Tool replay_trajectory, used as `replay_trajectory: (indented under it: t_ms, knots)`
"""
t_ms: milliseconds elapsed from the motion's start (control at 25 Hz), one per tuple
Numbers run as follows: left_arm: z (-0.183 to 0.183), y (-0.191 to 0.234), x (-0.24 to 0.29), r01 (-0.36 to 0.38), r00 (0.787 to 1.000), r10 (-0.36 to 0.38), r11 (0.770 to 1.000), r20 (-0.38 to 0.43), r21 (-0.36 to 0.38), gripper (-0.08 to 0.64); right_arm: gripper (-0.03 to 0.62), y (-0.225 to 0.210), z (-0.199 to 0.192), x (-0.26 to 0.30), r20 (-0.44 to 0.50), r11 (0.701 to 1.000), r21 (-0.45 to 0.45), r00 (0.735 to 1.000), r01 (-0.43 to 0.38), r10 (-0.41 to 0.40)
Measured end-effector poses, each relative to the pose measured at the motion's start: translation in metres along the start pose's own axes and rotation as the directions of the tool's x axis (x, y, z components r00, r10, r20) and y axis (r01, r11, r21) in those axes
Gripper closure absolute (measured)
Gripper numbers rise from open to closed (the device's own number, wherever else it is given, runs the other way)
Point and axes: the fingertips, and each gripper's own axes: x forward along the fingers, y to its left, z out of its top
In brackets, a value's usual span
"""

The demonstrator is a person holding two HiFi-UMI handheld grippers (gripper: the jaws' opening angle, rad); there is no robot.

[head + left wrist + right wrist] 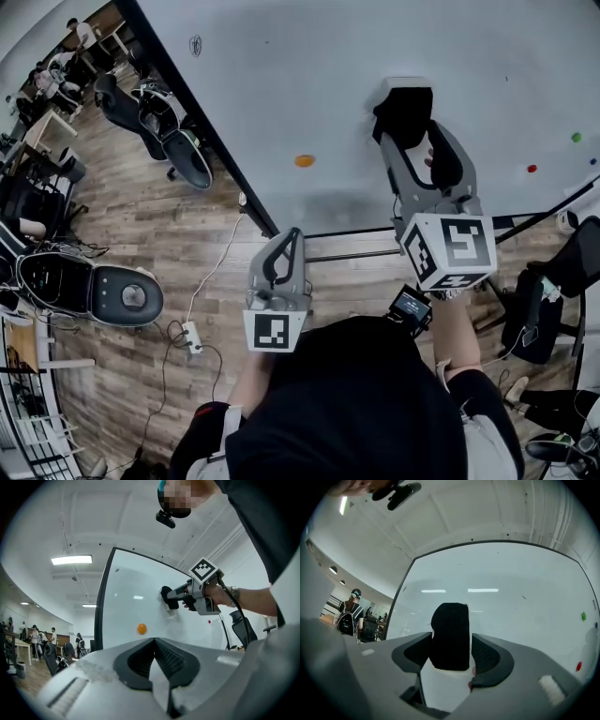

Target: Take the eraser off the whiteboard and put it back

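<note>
Wood floor [141, 225]. Orange magnet [305, 160] on board [281, 75], lower left part. Green magnet [576, 137] and red magnet [532, 169] near its right edge, green above red. Two chairs [183, 150] just beside board's left edge, third chair [112, 292] further out. Power strip [191, 336] with white cable [217, 262] on floor. People [56, 66] far off, past the chairs.

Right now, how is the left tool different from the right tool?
The right tool is up at the whiteboard; the left tool is away from it. The right tool's jaws stand apart with the black eraser between them; the left tool's are together, with nothing between. Both are grey.
</note>
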Motion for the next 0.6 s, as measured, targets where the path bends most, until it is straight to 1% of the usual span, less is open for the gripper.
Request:
replay_trajectory:
  t_ms: [160, 240, 320, 480, 600]
  knots:
    - [0.002, 0.000, -0.009, 0.011, 1.000, -0.011, 1.000, 0.006, 0.000, 0.558, 0.336, 0.005, -0.004, -0.012, -0.012, 1.000, 0.005, 1.000, 0.013, -0.013]
    - [0.003, 0.001, -0.017, 0.012, 1.000, -0.012, 1.000, 0.001, -0.013, 0.557, 0.339, 0.010, -0.004, -0.021, -0.014, 1.000, 0.010, 1.000, 0.019, -0.019]
    - [0.002, 0.002, -0.025, 0.015, 1.000, -0.015, 1.000, -0.005, -0.022, 0.557, 0.347, 0.017, -0.006, -0.030, -0.017, 1.000, 0.016, 1.000, 0.021, -0.020]
    - [0.004, 0.006, -0.039, 0.034, 0.999, -0.034, 0.999, 0.015, -0.008, 0.558, 0.368, 0.036, -0.014, -0.043, -0.027, 0.999, 0.043, 1.000, 0.017, -0.016]
    - [0.003, 0.009, -0.051, 0.043, 0.999, -0.042, 0.999, 0.009, -0.029, 0.557, 0.387, 0.052, -0.020, -0.056, -0.046, 0.998, 0.066, 0.999, 0.018, -0.015]
